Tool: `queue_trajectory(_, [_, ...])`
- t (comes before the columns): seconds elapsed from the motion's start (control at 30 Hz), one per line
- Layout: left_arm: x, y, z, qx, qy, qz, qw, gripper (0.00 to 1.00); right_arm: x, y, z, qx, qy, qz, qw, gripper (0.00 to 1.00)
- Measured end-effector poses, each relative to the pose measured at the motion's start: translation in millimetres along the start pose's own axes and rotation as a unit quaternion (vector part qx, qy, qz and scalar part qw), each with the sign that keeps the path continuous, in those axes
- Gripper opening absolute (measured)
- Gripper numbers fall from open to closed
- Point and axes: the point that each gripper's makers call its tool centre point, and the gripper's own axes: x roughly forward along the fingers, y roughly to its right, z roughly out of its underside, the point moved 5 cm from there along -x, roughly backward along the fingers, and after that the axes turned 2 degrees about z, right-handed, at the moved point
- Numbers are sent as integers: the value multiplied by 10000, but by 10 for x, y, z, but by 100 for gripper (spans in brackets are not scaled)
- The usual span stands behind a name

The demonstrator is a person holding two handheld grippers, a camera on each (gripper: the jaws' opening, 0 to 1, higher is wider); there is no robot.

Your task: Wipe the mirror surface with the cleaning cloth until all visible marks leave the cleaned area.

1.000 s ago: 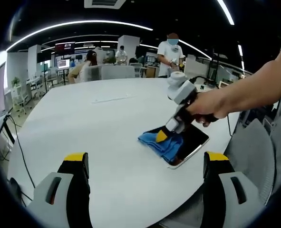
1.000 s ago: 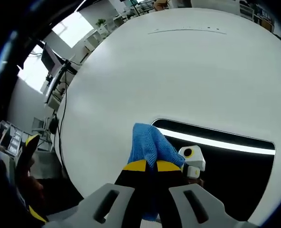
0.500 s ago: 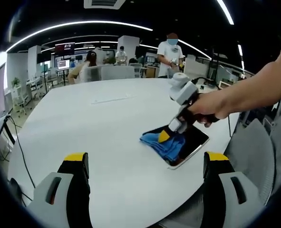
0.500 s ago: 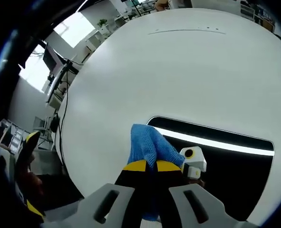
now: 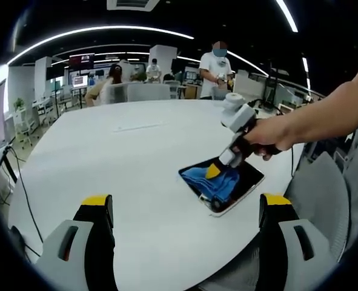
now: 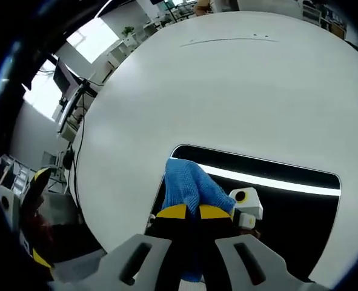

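Mirror (image 6: 288, 200) lies flat on the white table (image 6: 227, 91), its near edge hidden behind the right gripper (image 6: 187, 211), which pinches the blue cloth (image 6: 188, 185) onto the glass. Left gripper (image 5: 185, 206) hangs spread apart, empty.

The right gripper (image 6: 187, 212) is pinching a blue cleaning cloth (image 6: 189, 187) between closed yellow-tipped jaws, pressing it on the near left part of a dark rectangular mirror (image 6: 288, 200) lying on a white round table (image 6: 227, 91).

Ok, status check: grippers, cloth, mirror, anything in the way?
Right gripper shut on blue cloth, cloth on mirror. Left gripper open, off the table. No marks visible from here. Nothing in the way.
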Motion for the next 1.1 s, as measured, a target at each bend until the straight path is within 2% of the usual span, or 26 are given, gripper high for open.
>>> queue_trajectory(0.53, [56, 38, -1, -26, -3, 71, 10000, 99, -129, 313, 58, 166, 29, 17, 9999, 0])
queue_trajectory(0.67, [64, 49, -33, -82, 94, 108, 9999, 99, -185, 413, 83, 170, -15, 17, 9999, 0])
queue_trajectory(0.77, [63, 41, -51, -75, 175, 79, 9998, 99, -226, 492, 102, 197, -30, 30, 9998, 0])
queue_trajectory(1.1, [51, 4, -17, -180, 155, 24, 9997, 99, -331, 716, 152, 260, -15, 122, 9996, 0])
